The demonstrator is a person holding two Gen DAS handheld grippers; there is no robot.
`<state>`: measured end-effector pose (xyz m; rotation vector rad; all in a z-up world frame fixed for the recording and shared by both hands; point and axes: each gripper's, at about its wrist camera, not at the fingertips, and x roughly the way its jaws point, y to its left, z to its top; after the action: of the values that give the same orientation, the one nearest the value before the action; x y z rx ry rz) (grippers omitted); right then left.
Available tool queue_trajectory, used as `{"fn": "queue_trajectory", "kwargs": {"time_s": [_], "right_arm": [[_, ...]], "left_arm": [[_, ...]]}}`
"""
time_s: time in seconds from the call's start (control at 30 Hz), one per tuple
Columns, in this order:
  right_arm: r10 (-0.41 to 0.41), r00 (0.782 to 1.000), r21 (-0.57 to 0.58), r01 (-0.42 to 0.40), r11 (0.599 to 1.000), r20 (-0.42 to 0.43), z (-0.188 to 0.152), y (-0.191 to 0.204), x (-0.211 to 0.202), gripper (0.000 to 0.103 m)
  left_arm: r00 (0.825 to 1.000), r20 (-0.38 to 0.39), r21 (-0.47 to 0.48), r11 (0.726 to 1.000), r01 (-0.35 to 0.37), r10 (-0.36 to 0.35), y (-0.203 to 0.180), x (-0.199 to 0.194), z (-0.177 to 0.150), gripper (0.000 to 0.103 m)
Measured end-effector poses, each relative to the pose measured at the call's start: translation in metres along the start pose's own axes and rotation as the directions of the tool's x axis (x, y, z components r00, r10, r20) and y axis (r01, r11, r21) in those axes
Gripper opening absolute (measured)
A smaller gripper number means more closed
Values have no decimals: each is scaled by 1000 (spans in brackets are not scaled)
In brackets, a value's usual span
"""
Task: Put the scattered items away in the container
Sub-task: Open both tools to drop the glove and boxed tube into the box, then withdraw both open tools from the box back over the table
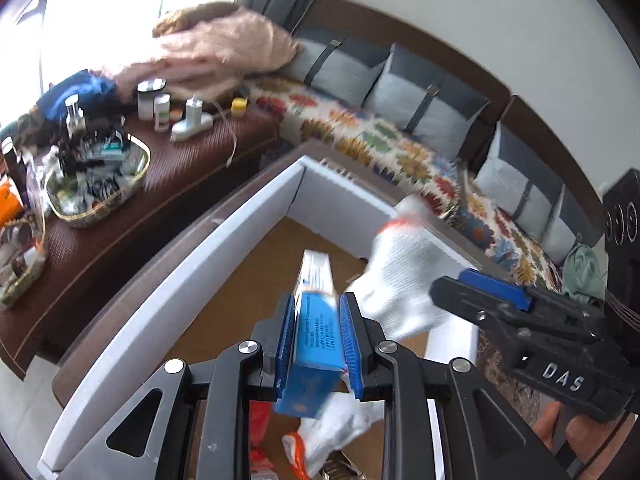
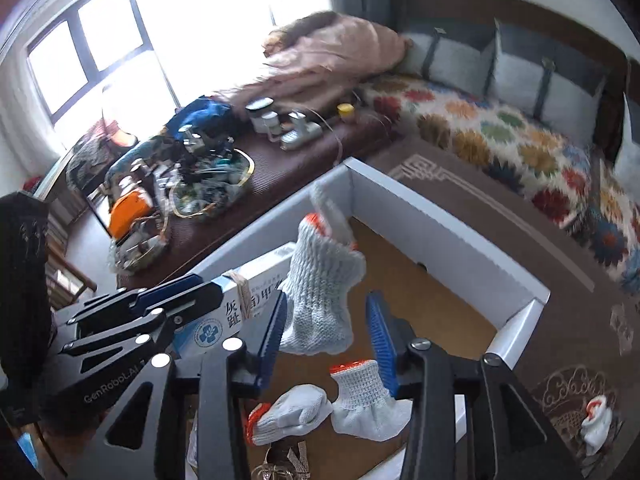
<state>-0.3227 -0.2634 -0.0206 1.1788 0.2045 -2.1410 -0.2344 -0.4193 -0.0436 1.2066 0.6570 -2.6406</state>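
Left to right. My left gripper [image 1: 318, 336] is clamped on a blue-and-white carton [image 1: 314, 344], pads pressing both long faces, held over the open container [image 1: 168, 280], a white-walled box with a brown cardboard floor. My right gripper [image 2: 326, 336] stands with its jaws well apart; a white knit glove [image 2: 324, 296] with an orange cuff hangs between them, touching the left pad at most, so I judge it released and dropping into the container, though motion blur makes the contact hard to read. Two more gloves [image 2: 340, 408] already lie on the container floor below. Step in hand: depositing items. Next move, as I judge it: lower the carton inside the walls and open the left gripper, keeping clear of the right gripper close beside it; then send the right out for the stray glove [image 2: 598, 424] lying on the brown patterned rug at far right, outside the container. Surroundings: a dark side table [image 2: 320, 148] at left carries bottles, jars and a gold-rimmed tray of clutter; beyond, a bright window, a pink blanket, and a sofa with a flower-patterned cover and grey cushions.
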Motion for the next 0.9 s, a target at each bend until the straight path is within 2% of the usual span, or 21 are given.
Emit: {"fn": "queue_trajectory", "kwargs": {"time_s": [0.03, 0.1, 0.13, 0.2, 0.53, 0.9], "right_arm": [[24, 1000, 60, -24, 998, 0, 4, -10, 5, 43], [27, 999, 101, -31, 994, 41, 7, -19, 0, 43], [25, 999, 99, -30, 995, 44, 6, -20, -2, 43], [23, 999, 96, -28, 995, 49, 4, -24, -6, 43], [72, 997, 124, -76, 989, 36, -41, -29, -25, 43], [73, 997, 107, -77, 991, 39, -102, -20, -71, 43]], "left_arm": [[1000, -11, -4, 1000, -9, 9, 2, 5, 3, 27], [1000, -4, 12, 1000, -26, 26, 3, 4, 2, 30], [999, 2, 20, 999, -35, 35, 2, 2, 0, 36], [999, 4, 22, 999, -41, 41, 3, 0, -5, 41], [998, -14, 68, 996, -63, 64, -22, -24, -51, 41], [993, 27, 140, 983, -118, 116, -59, -73, -106, 41]]}}
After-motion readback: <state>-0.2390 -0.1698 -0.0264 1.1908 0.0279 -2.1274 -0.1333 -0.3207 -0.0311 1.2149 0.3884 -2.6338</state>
